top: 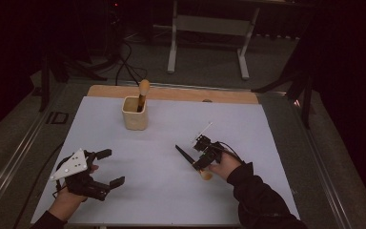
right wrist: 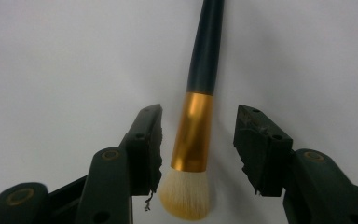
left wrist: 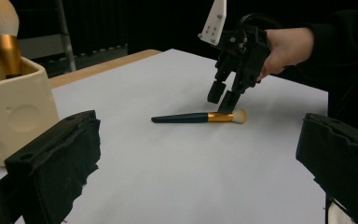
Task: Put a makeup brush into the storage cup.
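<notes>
On the bench (top: 124,200), well to the right of the cream cup (top: 135,114) and nearer the person, lies one makeup brush (left wrist: 200,117), flat on the white sheet. Item: slim black handle, gold metal ferrule (right wrist: 193,133), short pale bristle head (right wrist: 185,193). Handling, as judged: light, rigid along the handle and ferrule, soft and crushable at the bristles; the lacquered handle and polished ferrule look slippery, and the round section may roll if nudged sideways. Best hold, as judged: across the ferrule or just above it on the handle, clear of the bristles, with even pressure from both sides. Position relative to the right gripper (right wrist: 198,144): brush sits between the two jaws, ferrule level with the pads, bristle head toward the gripper body and handle running away from it; a narrow gap shows on the left side, a wider gap on the right, so neither pad presses yet. State of that gripper: jaws part-spread, straddling the brush, tips down at the sheet in the left gripper view. Left gripper (top: 106,168): well apart from the cup on its near-left side, jaws wide apart, holding nothing. Second brush (top: 143,91), bristles up, stands inside the cup, untouched.
</notes>
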